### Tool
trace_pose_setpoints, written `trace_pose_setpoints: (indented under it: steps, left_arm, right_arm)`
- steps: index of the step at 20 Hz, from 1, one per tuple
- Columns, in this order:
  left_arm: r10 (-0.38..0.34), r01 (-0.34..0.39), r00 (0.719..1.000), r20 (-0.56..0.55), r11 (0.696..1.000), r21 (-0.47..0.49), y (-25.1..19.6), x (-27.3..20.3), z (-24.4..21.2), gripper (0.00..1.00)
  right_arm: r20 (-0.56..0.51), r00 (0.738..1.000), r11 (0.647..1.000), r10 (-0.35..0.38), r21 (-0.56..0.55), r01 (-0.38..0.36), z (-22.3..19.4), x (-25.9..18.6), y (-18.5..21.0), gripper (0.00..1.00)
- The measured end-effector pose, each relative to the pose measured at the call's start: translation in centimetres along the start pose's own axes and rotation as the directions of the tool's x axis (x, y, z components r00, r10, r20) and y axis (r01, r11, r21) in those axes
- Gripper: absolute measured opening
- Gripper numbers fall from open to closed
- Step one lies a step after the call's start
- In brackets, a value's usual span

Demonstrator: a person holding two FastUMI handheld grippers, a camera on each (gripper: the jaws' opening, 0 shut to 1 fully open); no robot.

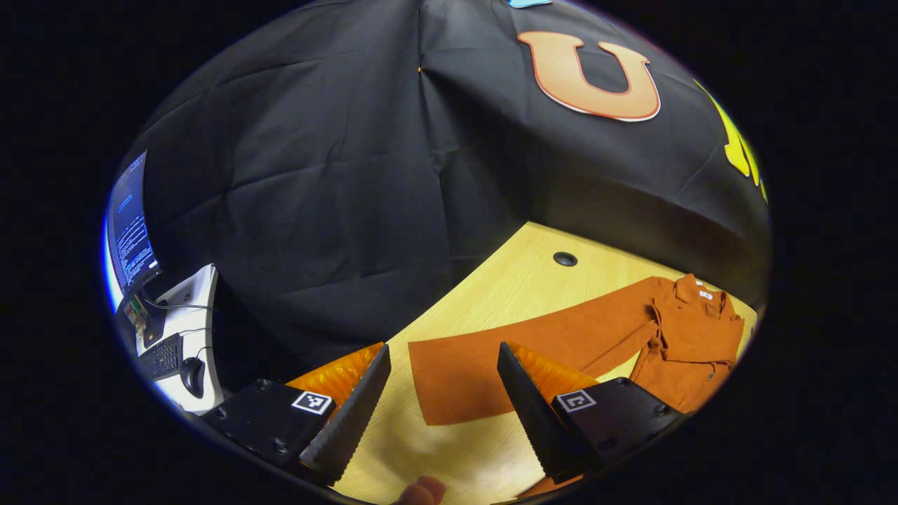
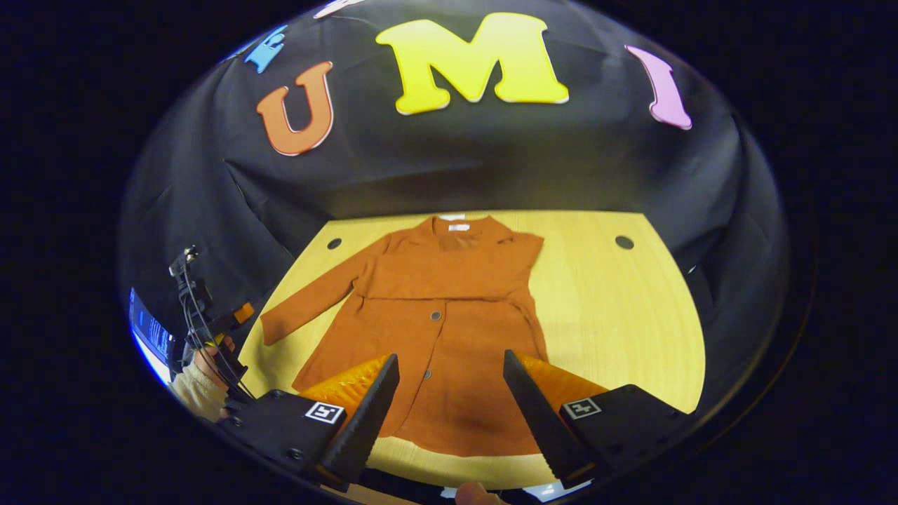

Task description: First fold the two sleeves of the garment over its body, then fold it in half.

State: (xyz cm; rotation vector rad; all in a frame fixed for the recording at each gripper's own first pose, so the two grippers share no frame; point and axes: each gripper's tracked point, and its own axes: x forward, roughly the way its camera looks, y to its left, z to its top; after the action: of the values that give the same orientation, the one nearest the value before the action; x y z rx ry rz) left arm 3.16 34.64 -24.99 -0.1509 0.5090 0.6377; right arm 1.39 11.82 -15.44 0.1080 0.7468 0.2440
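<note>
Left gripper view, near to far. The left gripper (image 1: 442, 393) is seen with its fingers (image 1: 354, 414) spread wide, nothing held between them. A fingertip of the holding hand (image 1: 421, 491) is glimpsed at the bottom edge. Between and just past the fingers, the cuff end of the outstretched sleeve (image 1: 491, 358) is laid flat on the wooden counter (image 1: 505, 280). The sleeve is traced away to the right, to the body of the rust-orange garment (image 1: 691, 337), whose collar and white label are turned toward the far edge. A round cable hole (image 1: 565, 259) is noted in the counter beyond the sleeve. Off to the left, on a separate white surface, a keyboard (image 1: 161, 356), a mouse (image 1: 193, 375) and a lit monitor (image 1: 130, 231) are seen.

Right gripper view, near to far. The right gripper (image 2: 449, 403) is likewise held wide open and empty above the hem. The garment (image 2: 449, 337) is spread front-up on the counter (image 2: 617, 322), buttons down the middle, collar farthest away. The sleeve on this view's left (image 2: 316, 294) is stretched out sideways over bare wood; the one on the right is already folded across the chest, so that shoulder ends short. The other gripper (image 2: 210, 330), with its trailing cables, is seen at the far left beside that sleeve's cuff, a hand (image 2: 207, 365) and pale cuff wrapped around it. Whether it is open cannot be told from here.
</note>
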Motion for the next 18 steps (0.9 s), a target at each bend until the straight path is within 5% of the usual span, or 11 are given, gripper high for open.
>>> trace_pose_setpoints:
  steps: [6,18]
  left_arm:
    - [0.007,-0.008,0.988,-0.157,1.0,-0.005,-0.6,3.4,-2.9,0.99]
    - [-0.001,-0.102,0.879,-0.477,0.977,-0.189,0.2,6.4,-6.7,1.0]
  right_arm:
    - [0.178,0.983,0.998,-0.046,-0.034,0.053,3.0,-2.3,-2.5,0.97]
    - [0.115,0.992,0.997,-0.049,-0.045,0.055,0.8,-1.9,-2.5,0.97]
